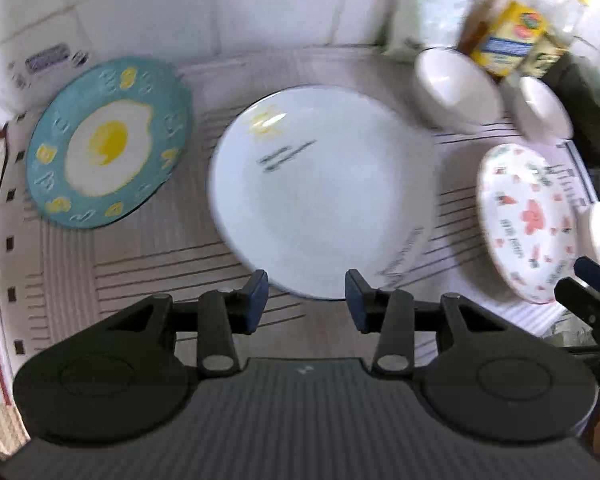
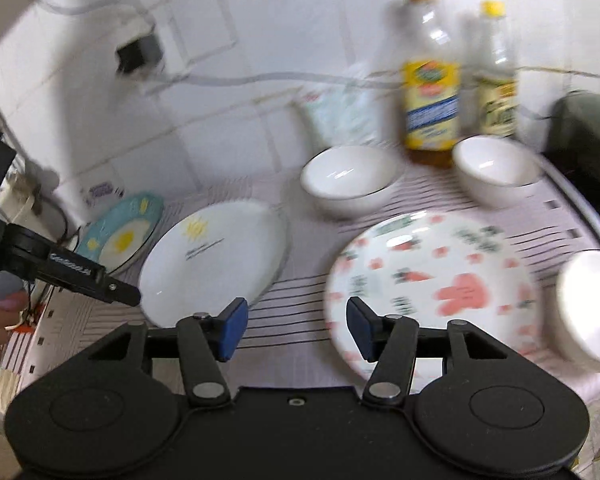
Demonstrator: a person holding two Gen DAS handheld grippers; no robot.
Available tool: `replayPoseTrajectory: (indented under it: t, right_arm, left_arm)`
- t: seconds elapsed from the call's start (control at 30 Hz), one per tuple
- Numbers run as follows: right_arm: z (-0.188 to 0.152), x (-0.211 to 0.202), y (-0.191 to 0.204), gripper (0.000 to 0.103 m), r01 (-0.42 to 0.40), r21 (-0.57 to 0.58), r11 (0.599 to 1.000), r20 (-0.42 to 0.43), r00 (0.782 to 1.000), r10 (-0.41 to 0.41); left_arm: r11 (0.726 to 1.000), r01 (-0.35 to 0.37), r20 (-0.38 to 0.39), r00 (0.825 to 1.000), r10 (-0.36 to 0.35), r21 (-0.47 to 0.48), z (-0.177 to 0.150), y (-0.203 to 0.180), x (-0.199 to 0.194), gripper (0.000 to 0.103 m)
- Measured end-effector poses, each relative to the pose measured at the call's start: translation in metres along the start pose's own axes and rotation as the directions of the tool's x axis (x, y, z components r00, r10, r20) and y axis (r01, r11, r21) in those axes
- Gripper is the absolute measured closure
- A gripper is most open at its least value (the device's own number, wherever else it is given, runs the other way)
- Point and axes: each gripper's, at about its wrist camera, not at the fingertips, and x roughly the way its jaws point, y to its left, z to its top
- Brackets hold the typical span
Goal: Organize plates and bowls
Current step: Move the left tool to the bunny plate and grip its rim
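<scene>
Three plates lie on the striped mat [image 1: 148,264]: a teal fried-egg plate [image 1: 108,142] [image 2: 120,234] at left, a white sun plate [image 1: 324,188] [image 2: 214,262] in the middle, and a pink-patterned plate [image 1: 526,220] [image 2: 432,288] at right. Three white bowls [image 2: 348,180] [image 2: 496,170] [image 2: 590,304] stand behind and right of the patterned plate; two of them show in the left wrist view [image 1: 454,88] [image 1: 544,106]. My left gripper [image 1: 306,294] is open, at the sun plate's near edge. My right gripper [image 2: 294,330] is open, its right finger over the patterned plate's near-left edge.
Two oil bottles [image 2: 432,80] [image 2: 494,76] and a white packet [image 2: 340,114] stand against the tiled wall. A dark appliance [image 2: 584,136] sits at far right. A power adapter [image 2: 138,54] hangs on the wall. The mat's right edge [image 2: 588,216] is close.
</scene>
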Motion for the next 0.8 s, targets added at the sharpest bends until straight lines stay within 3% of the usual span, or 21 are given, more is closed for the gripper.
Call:
replayPoseTrajectory:
  t: [0.17,0.3,0.47,0.6,0.7,0.8]
  right_arm:
    - [-0.026,-0.013,-0.044,0.038,0.072,0.030,0.997,0.050,0.996,-0.073]
    - [-0.046,-0.010,-0.079,0.038,0.041,0.076,0.996,0.038,0.998,-0.044]
    - [-0.065,0.004,-0.107,0.039,0.085,0.140,0.986,0.000,0.996,-0.086]
    - [-0.069,0.018,-0.132,0.039,0.052,0.250,0.967,-0.005,0.999,-0.052]
    - [-0.066,0.027,-0.138,0.044,0.035,0.251,0.967,0.006,0.999,-0.038]
    - [-0.062,0.035,-0.143,0.056,0.010,0.267,0.964,0.011,1.000,-0.014]
  left_arm:
    - [0.997,0.033,0.054,0.998,-0.037,0.067,0.005,-0.050,-0.002,0.056]
    - [0.987,0.077,0.059,0.995,-0.086,0.139,0.005,-0.091,0.017,0.056]
    - [0.981,0.053,0.019,0.998,-0.058,0.185,0.008,-0.136,0.054,0.056]
    - [0.977,0.026,0.000,1.000,-0.027,0.210,0.010,-0.159,0.081,0.056]
    - [0.982,0.003,-0.012,1.000,-0.001,0.186,0.014,-0.165,0.100,0.056]
    - [0.989,0.007,-0.021,1.000,-0.004,0.148,0.017,-0.163,0.107,0.056]
